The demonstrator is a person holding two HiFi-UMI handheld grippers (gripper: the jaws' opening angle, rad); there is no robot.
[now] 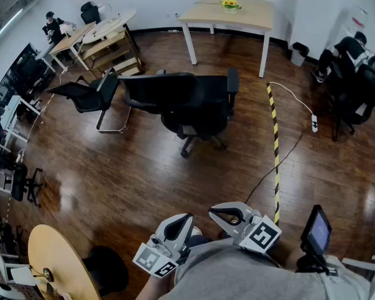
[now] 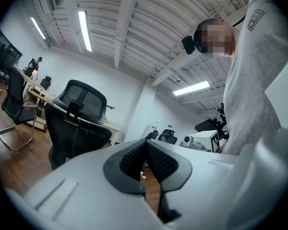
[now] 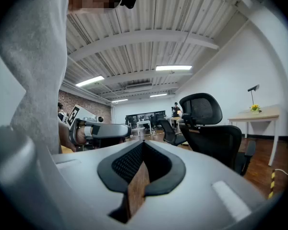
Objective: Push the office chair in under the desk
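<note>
Jaws sit closed and empty on left gripper (image 1: 186, 218) and right gripper (image 1: 212, 210), likely since the office chair (image 1: 194, 102) stands well ahead.

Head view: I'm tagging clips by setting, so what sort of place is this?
Probably a shared office: a black office chair on a wood floor, a pale desk by the wall, and a person seated at a table far left.
</note>
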